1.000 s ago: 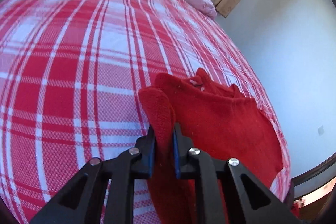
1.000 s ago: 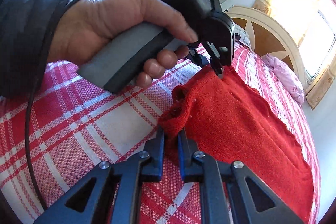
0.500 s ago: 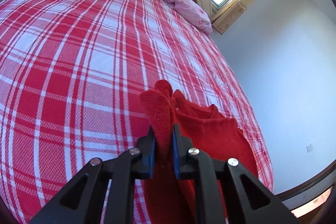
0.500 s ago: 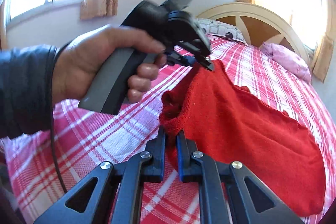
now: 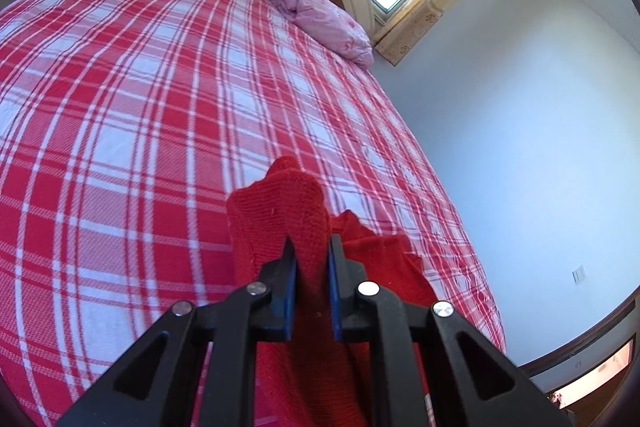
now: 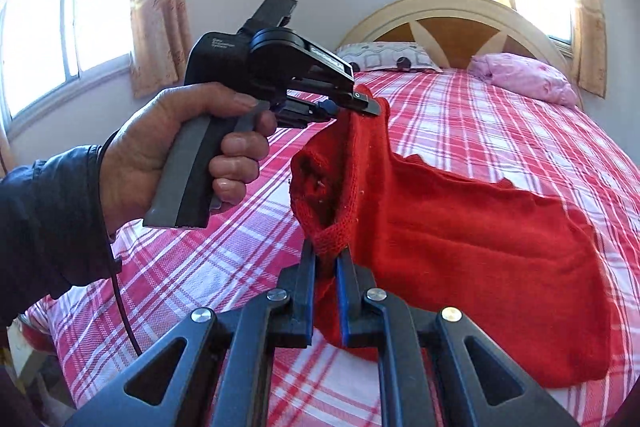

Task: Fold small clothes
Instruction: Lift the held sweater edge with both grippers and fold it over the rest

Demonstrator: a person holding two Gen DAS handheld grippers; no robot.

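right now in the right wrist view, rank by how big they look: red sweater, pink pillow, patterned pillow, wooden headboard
1. red sweater, though it is nearest the camera
2. wooden headboard
3. pink pillow and patterned pillow: look alike, no ranking

Coarse, matt knit on the red sweater [image 6: 460,227], ribbed at its cuff. Woven plaid cloth covers the bed [image 5: 140,107]. Gripper fingers [image 6: 306,291] are matt black plastic (shiny metal rivets), upper-right headboard [image 6: 452,31] smooth wood.

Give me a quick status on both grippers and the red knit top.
Left gripper and right gripper both shut on the red knit top. One edge lifted, the rest draped on the plaid bedspread. Nothing in the way.
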